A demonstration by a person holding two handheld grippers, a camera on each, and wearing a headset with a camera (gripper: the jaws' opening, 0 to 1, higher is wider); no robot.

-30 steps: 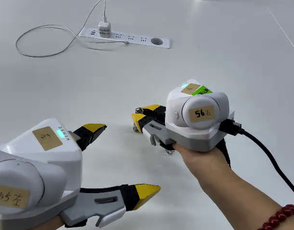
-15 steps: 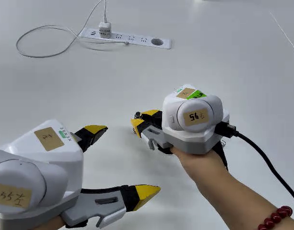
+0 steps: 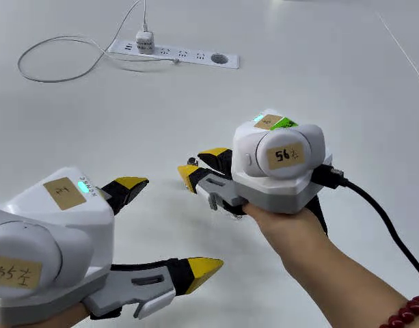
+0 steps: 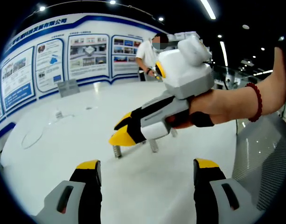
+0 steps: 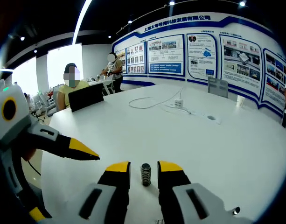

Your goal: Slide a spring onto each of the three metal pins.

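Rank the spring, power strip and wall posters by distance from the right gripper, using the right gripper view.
1. Spring, upright between the fingers of the right gripper.
2. Power strip, mid-table, ahead and right.
3. Wall posters, beyond the table.

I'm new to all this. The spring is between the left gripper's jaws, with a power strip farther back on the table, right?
Not quite. The spring stands between the right gripper's jaws, as the right gripper view shows. The left gripper is open with nothing between its jaws. The power strip does lie farther back on the table.
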